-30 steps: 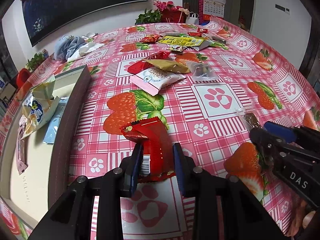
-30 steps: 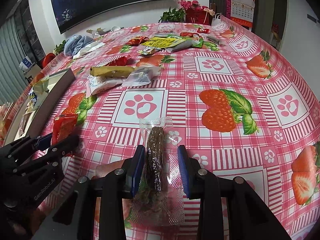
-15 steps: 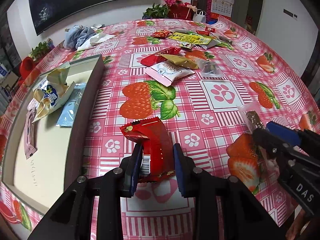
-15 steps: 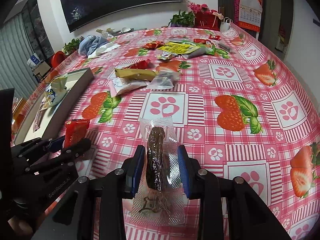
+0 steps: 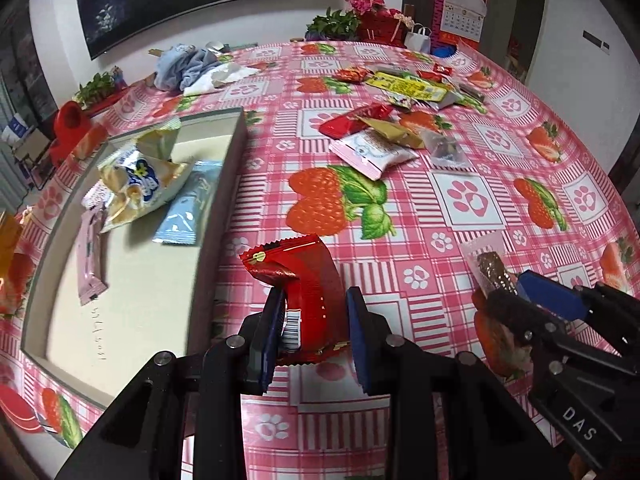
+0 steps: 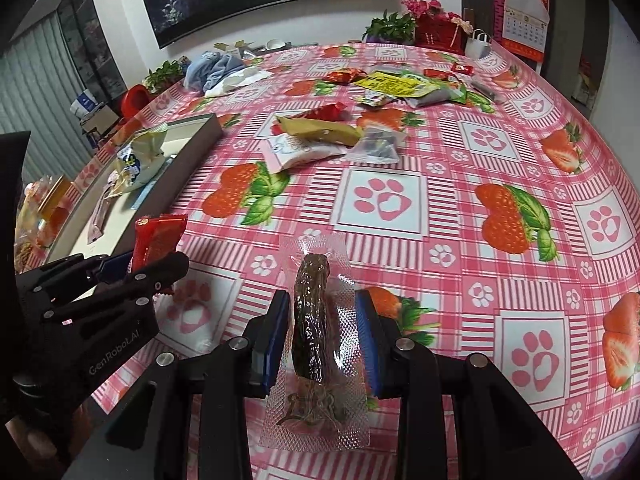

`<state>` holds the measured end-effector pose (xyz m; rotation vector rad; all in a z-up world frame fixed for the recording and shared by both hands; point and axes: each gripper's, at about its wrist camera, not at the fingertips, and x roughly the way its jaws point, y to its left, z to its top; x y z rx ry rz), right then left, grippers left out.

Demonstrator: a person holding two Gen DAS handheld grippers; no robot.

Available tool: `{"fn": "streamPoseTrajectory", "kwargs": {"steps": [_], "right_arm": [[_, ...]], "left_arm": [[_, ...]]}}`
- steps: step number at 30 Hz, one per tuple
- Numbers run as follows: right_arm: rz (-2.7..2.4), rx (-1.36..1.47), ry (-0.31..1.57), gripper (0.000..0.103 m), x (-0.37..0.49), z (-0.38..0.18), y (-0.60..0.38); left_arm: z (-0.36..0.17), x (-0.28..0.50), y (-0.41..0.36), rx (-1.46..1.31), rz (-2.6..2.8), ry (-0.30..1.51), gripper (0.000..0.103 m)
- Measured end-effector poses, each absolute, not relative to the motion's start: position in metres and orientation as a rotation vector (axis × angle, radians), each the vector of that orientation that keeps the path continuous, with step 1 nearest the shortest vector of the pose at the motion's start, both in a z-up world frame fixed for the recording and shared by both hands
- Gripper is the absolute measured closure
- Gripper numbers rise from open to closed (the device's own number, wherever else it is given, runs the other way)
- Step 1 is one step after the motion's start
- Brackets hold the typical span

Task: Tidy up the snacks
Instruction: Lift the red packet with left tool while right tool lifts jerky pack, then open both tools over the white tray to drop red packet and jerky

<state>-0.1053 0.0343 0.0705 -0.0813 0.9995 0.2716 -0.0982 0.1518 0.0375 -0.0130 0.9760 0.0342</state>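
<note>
Pinching a red snack packet (image 5: pixel 308 280) by its lower half, the left claw (image 5: pixel 314 326) is seen at the lower centre of the left wrist view, raised off the table (image 5: pixel 460 152). The packet's upper end is bent over and unsupported, and the barcoded edge is caught against the left pad, so a slip is judged possible if the grip is loosened or the claw is swung sharply. In the right wrist view, the right claw (image 6: pixel 322 332) is pressed onto a clear vacuum pouch (image 6: pixel 314 336) with a dark preserved vegetable inside; the pouch is held at lower centre, its wide film edges reaching past both pads. The film is slick and soft, so it could be squeezed out sideways or be twisted in the grip.

Further out, the tray (image 5: pixel 218 200) lies at the left of the left wrist view, with a blue and white bag (image 5: pixel 140 184), a pale blue packet (image 5: pixel 188 212) and a pink packet (image 5: pixel 90 260) already inside. Its near wall is raised, and a packet carried too low is likely to be caught on that rim and knocked loose. The two claws are near each other at the lower right of that view, so a collision is a risk if both are moved toward the tray together. More loose snacks (image 5: pixel 372 136) are left scattered at upper centre, well apart from the tray.
</note>
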Motion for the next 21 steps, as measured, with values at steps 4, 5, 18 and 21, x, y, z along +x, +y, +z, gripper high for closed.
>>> {"fn": "streamPoseTrajectory", "kwargs": {"steps": [4,5,18,21], "right_arm": [[0.313,-0.108,0.986,0.068,-0.105,0.078,0.053],[0.322,-0.108,0.984,0.068,-0.105,0.08,0.057],[0.581,-0.143,0.993,0.068,-0.082,0.094,0.166],[0.626,-0.16,0.993,0.068,-0.075,0.095,0.194]], "left_arm": [[0.049,-0.099,0.17,-0.041,0.067,0.962,0.069],[0.053,-0.099,0.176,-0.05,0.077,0.957,0.069],[0.067,-0.108,0.315,-0.199,0.331,0.959,0.069],[0.064,-0.105,0.336,-0.198,0.371,0.967,0.069]]}}
